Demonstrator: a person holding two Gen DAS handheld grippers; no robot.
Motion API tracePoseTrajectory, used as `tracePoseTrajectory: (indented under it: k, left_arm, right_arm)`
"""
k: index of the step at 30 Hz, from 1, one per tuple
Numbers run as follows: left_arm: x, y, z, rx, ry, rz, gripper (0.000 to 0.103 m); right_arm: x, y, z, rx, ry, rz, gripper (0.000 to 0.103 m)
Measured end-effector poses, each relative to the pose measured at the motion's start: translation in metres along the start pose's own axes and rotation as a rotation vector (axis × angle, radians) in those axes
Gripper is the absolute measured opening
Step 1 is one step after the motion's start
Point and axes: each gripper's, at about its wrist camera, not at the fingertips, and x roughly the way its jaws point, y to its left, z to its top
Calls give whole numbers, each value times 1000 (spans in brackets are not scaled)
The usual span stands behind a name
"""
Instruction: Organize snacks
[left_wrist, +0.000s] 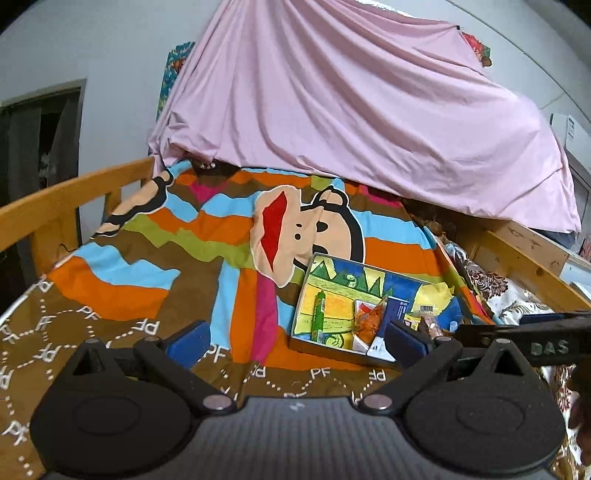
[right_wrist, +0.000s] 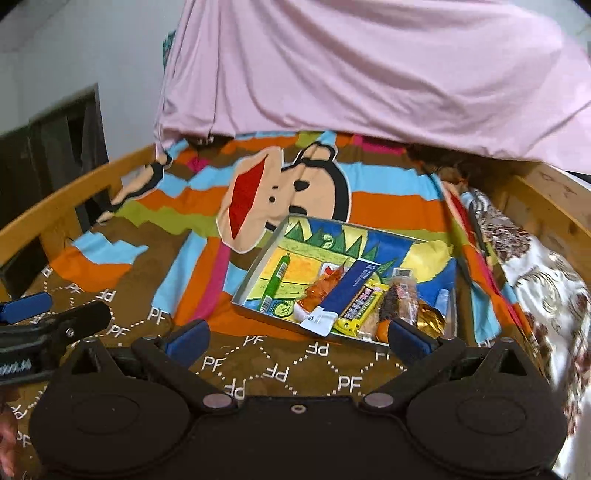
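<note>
Pink sheet (right_wrist: 369, 74) up top, plain and pale. Below it the bedspread (right_wrist: 388, 199) runs orange, sky blue, green, magenta and brown stripes, a cartoon monkey face in peach, red and black, with white dotted "PF" lettering on brown. The tray (right_wrist: 255, 273) shows yellow, green and blue drawings. Inside: a green tube (right_wrist: 275, 282), a navy pack (right_wrist: 351, 288), a yellow bar (right_wrist: 362, 306). Blue pads (right_wrist: 186, 339) sit on black tools. Floral brown-and-white quilt (right_wrist: 543, 280) at right.

A: We're seeing matt cloth bedspread (right_wrist: 258, 354) under our right gripper (right_wrist: 299, 338), glossy plastic snack wrappers (right_wrist: 364, 302) just ahead.

B: Yep, we also get the wooden bed rail (right_wrist: 66, 206) far left, smooth.
</note>
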Motion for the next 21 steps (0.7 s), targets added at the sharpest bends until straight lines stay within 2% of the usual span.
tracePoseTrajectory:
  k: [12,21]
  left_arm:
    - [-42,-2,-31,33,-1,18,102]
    - [-61,-9,-46,60,-18,4,102]
  right_arm:
    - [-69,-4,-57,18,-187,-75,102]
    - [-92,-5,-83,35,-234,-98,102]
